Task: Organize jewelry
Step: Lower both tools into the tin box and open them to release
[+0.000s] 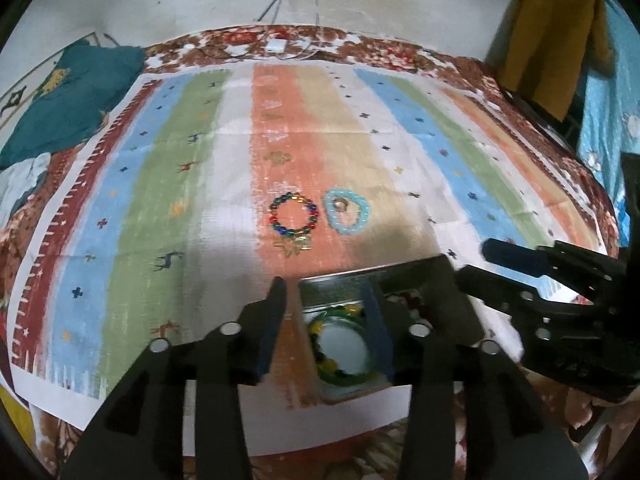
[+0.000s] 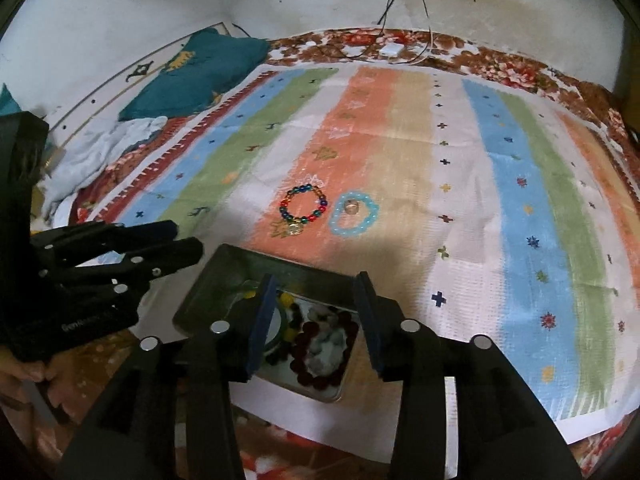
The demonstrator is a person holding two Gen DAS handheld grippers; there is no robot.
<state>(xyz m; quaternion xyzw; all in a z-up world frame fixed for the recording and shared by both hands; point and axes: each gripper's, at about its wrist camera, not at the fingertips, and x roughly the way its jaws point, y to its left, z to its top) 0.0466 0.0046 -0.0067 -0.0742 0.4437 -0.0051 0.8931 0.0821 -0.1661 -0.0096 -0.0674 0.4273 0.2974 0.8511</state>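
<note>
A multicoloured bead bracelet [image 1: 294, 214] [image 2: 304, 204] with a gold charm lies on the striped mat. Just to its right lies a light blue bead bracelet [image 1: 346, 212] [image 2: 354, 214] with a small ring [image 1: 341, 203] [image 2: 352, 205] inside its loop. A metal tray [image 1: 340, 276] [image 2: 224, 264] sits nearer, holding a green and yellow bracelet [image 1: 320, 332], a dark red bead bracelet [image 2: 316, 376] and pale stones. My left gripper [image 1: 328, 292] [image 2: 188, 238] hangs open over the tray's left part. My right gripper [image 2: 316, 284] [image 1: 476, 260] hangs open over its right part. Neither holds anything.
The striped mat [image 1: 168, 168] covers a floral bedspread. A teal cloth [image 1: 72, 92] [image 2: 192, 76] and white fabric lie at the far left. A white charger [image 1: 277, 45] with cables sits at the far edge. A mustard garment [image 1: 548, 28] hangs at the right. A hand [image 2: 24, 368] grips the left tool.
</note>
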